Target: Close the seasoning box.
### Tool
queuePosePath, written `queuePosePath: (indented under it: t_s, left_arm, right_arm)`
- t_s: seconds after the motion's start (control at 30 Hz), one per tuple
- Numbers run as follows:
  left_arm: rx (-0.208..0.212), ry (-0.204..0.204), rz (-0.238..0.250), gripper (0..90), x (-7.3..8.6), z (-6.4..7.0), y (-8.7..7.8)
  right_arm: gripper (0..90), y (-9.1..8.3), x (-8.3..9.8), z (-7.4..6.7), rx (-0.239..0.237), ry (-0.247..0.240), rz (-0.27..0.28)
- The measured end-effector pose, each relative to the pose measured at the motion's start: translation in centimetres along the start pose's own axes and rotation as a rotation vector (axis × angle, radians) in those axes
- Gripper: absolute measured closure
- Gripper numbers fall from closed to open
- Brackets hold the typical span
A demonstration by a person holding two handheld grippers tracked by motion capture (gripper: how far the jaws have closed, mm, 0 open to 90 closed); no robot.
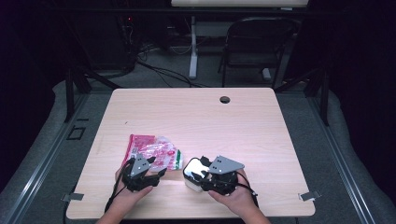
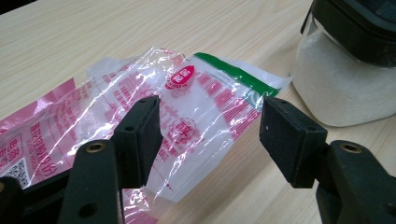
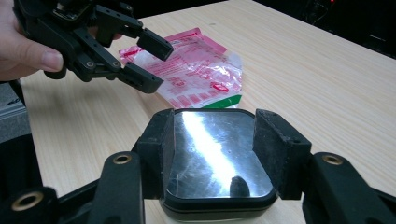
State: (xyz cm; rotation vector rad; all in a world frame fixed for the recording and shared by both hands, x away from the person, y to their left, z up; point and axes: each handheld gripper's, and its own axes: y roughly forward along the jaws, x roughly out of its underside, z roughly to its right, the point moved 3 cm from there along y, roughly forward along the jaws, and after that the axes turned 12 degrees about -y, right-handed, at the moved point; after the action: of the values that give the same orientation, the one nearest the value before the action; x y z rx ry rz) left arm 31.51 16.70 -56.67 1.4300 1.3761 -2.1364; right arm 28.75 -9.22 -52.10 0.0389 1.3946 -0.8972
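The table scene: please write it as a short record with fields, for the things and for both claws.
surface: wooden table
bag: clear, pink print, green strip, lying flat, looks empty
jar: clear, white grains inside, shiny dark lid, beside the bag
left claw: open, over the bag
right claw: jaws at both sides of the lid

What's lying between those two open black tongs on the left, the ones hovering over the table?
In the left gripper view, a crinkled clear plastic bag with pink print and a green strip lies flat on the table between the open left tongs. Neither pad touches it.
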Motion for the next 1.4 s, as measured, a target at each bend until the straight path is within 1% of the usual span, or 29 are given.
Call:
queuePosePath:
  t_s: [0.03,0.17,0.27,0.33,0.43,0.47,0.67,0.97,1.07,1.1,1.2,1.33,1.4]
  left_arm:
    - [-0.003,-0.004,0.008,38.5,0.0,-0.1,0.0]
    - [-0.007,-0.013,0.011,38.5,-0.2,-0.4,-0.3]
    - [-0.012,-0.028,0.02,38.5,-0.4,-0.7,-0.6]
    - [-0.012,-0.041,0.025,38.5,-0.4,-0.9,-0.7]
    - [-0.019,-0.052,0.024,38.5,-0.4,-1.3,-0.8]
    - [-0.021,-0.056,0.034,38.5,-0.4,-1.4,-0.8]
    - [-0.038,-0.069,0.028,38.5,-0.4,-2.1,-1.0]
    - [-0.061,-0.097,0.032,38.6,-0.1,-3.0,-1.0]
    - [-0.066,-0.105,0.027,38.6,-0.1,-3.3,-1.1]
    - [-0.068,-0.106,0.028,38.6,-0.1,-3.4,-1.1]
    - [-0.074,-0.117,0.032,38.6,0.0,-3.7,-1.1]
    - [-0.083,-0.127,0.03,38.6,0.1,-4.1,-1.1]
    - [-0.088,-0.128,0.03,38.7,0.2,-4.2,-1.1]
  right_arm:
    - [48.7,-0.1,0.0,0.1,0.002,0.002,-0.001]
    - [48.6,-0.3,0.1,0.6,0.015,0.019,0.0]
    - [48.5,-0.5,0.2,1.0,0.03,0.043,0.009]
    - [48.1,-0.7,0.4,1.4,0.04,0.052,-0.003]
    - [48.0,-0.8,0.6,1.9,0.057,0.069,-0.003]
    - [48.0,-0.9,0.6,2.0,0.06,0.071,-0.005]
    - [47.9,-1.1,1.1,2.9,0.079,0.103,-0.01]
    - [47.9,-1.3,1.9,3.8,0.104,0.129,-0.034]
    - [47.9,-1.3,2.2,4.2,0.114,0.143,-0.031]
    - [47.9,-1.3,2.3,4.3,0.118,0.144,-0.041]
    - [47.9,-1.4,2.6,4.6,0.13,0.148,-0.05]
    - [47.9,-1.3,3.1,4.9,0.142,0.162,-0.055]
    - [47.9,-1.3,3.3,5.0,0.141,0.17,-0.065]
